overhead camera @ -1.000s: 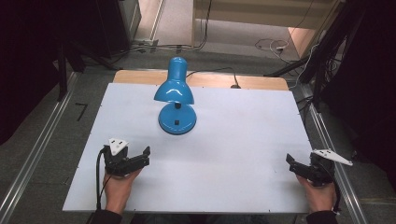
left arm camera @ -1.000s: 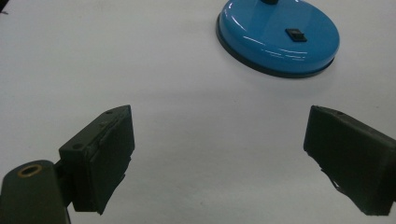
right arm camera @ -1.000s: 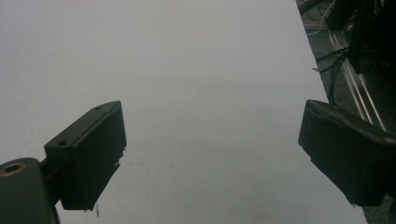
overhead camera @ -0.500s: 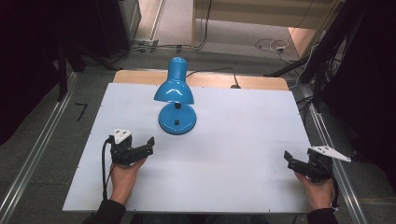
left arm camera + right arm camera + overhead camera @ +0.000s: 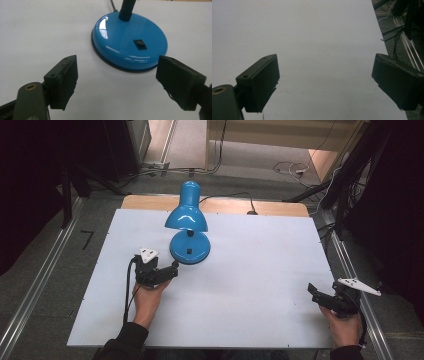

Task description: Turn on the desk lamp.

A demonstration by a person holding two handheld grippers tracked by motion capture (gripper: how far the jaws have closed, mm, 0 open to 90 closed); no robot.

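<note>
One white table [image 5: 260, 285] carries everything. A blue lamp [image 5: 188, 227] stands upright toward its far left-centre, round base [image 5: 130, 43] flat on the surface, a small black switch [image 5: 140, 44] on top of it. The left gripper [image 5: 172, 268] sits just beside the base, its jaws wide apart though lately narrowing a little, nothing between them. The right gripper [image 5: 314, 291] waits near the right edge, jaws spread, holding nothing.
</note>
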